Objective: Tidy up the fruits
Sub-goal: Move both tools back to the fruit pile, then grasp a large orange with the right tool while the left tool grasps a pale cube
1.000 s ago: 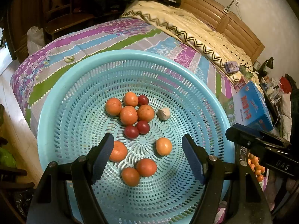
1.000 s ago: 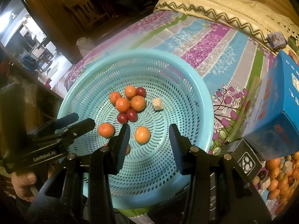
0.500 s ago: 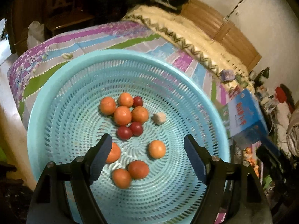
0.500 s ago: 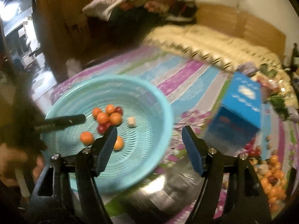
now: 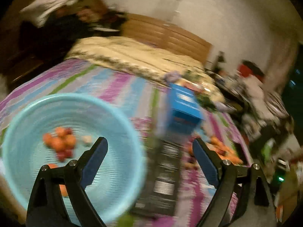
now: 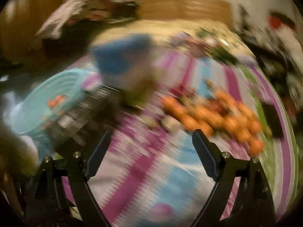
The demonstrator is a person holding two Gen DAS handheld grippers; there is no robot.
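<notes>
Loose fruit pile (image 6: 217, 115) lies on the striped bedspread (image 6: 144, 179), right of the blue basket (image 5: 24, 124), which holds some sorted fruit (image 5: 60, 141). Both tongs empty, jaws opening: right gripper (image 6: 151, 151) near the pile, left gripper (image 5: 149, 157) by basket rim. Judgement: slow down, frames v. blurred, take one edge fruit. Blue box (image 5: 185, 109) & dark box (image 5: 164, 177) sit btwn basket & pile, go round them
</notes>
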